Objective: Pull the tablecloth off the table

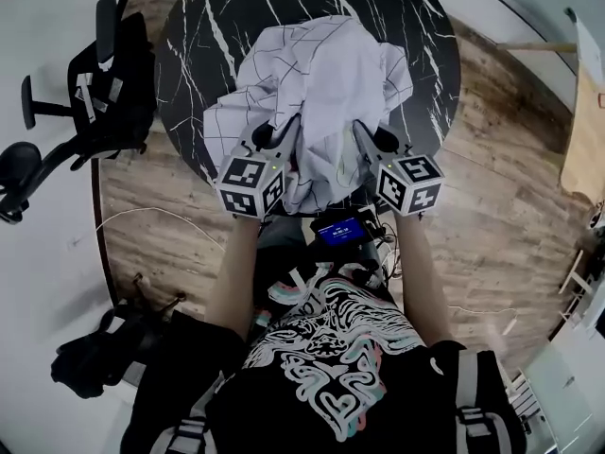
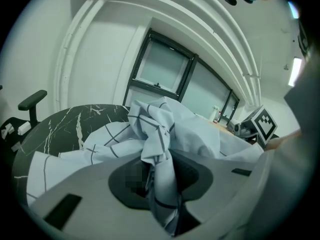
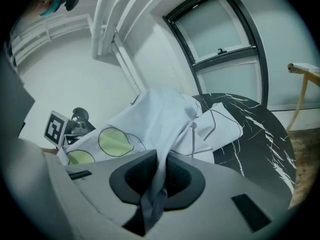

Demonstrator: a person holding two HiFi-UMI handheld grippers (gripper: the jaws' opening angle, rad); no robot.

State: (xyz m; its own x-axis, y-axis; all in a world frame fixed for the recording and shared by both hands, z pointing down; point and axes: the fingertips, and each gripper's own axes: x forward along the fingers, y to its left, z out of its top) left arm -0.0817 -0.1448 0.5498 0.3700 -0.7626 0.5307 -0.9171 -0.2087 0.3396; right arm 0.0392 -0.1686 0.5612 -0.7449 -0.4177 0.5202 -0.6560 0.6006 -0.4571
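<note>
A white tablecloth (image 1: pixel 317 83) with thin dark lines lies bunched up on the near half of a round black marble table (image 1: pixel 198 55). My left gripper (image 1: pixel 284 132) is shut on a fold of the tablecloth (image 2: pixel 160 149) near the table's front edge. My right gripper (image 1: pixel 364 135) is shut on another fold of the tablecloth (image 3: pixel 165 119), a hand's width to the right. In the right gripper view the cloth shows yellow-green circles. The far half of the table top is bare.
A black office chair (image 1: pixel 90 93) stands left of the table. A wooden piece of furniture (image 1: pixel 586 112) is at the right edge. A cable (image 1: pixel 170 218) runs over the wooden floor (image 1: pixel 510 178), and a black bag (image 1: pixel 104 353) lies at the lower left.
</note>
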